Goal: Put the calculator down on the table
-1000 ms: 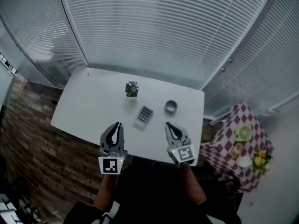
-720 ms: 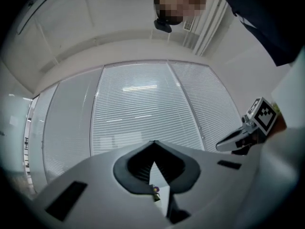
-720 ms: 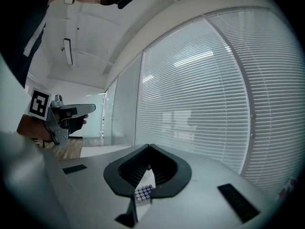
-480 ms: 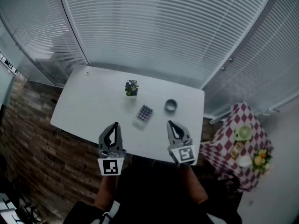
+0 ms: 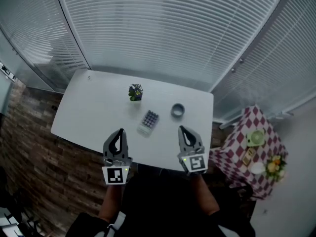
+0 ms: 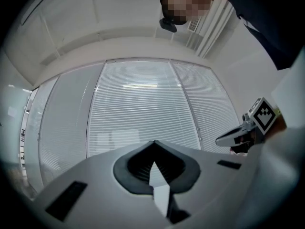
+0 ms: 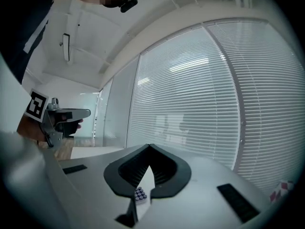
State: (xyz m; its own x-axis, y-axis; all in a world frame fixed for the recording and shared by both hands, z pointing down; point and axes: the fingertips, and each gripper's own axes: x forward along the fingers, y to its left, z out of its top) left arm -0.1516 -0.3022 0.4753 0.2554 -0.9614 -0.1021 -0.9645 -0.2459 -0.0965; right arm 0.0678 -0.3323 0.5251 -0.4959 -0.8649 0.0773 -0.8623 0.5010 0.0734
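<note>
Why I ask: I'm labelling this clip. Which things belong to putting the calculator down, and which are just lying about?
Job: pale flat calculator with dark keys, lying on the white table; left claw and right claw, both shut, empty.
Lying about: small potted plant; grey round ring; red-and-white checked side table.

Left gripper [image 5: 120, 132], right gripper [image 5: 181, 129]: grey shells, black-lined jaws, marker cubes (black-on-white squares); dark clothing [image 5: 163, 201].

On the table [image 5: 94, 113] the calculator [image 5: 149, 121] lies in the middle, the plant [image 5: 135, 92] behind it, a ring [image 5: 177, 110] to its right
</note>
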